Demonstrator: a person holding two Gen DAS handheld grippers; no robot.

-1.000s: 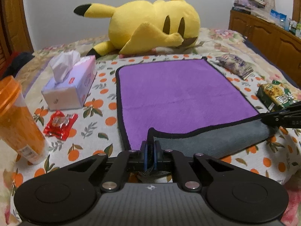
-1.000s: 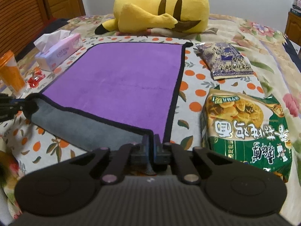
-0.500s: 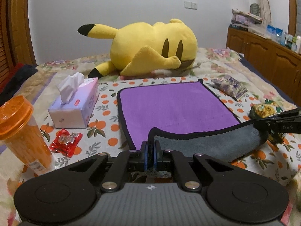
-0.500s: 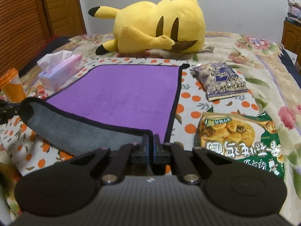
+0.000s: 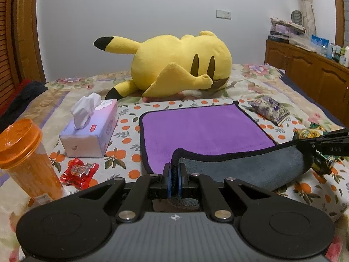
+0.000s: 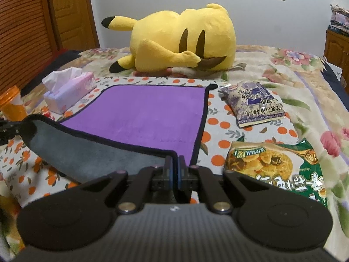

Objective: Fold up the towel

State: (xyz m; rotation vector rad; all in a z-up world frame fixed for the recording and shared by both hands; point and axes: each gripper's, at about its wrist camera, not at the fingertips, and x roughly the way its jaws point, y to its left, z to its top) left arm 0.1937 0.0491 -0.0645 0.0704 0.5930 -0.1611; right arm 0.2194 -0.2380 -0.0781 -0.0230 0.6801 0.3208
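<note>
A purple towel (image 5: 202,128) with black trim and a grey underside lies on the orange-print bed cover; it also shows in the right wrist view (image 6: 148,113). My left gripper (image 5: 174,174) is shut on the towel's near left corner. My right gripper (image 6: 174,168) is shut on the near right corner. The near edge is lifted off the bed and turned over, so the grey underside (image 5: 246,170) faces up between the two grippers. In the left wrist view the right gripper (image 5: 327,146) shows at the right edge.
A yellow plush (image 5: 174,65) lies behind the towel. A tissue box (image 5: 91,131), an orange cup (image 5: 24,157) and a red candy wrapper (image 5: 79,171) are on the left. A purple snack bag (image 6: 253,102) and a green snack bag (image 6: 277,170) are on the right.
Both grippers have risen with the towel's near edge. The grey underside hangs higher off the bed and the far wall shows more.
</note>
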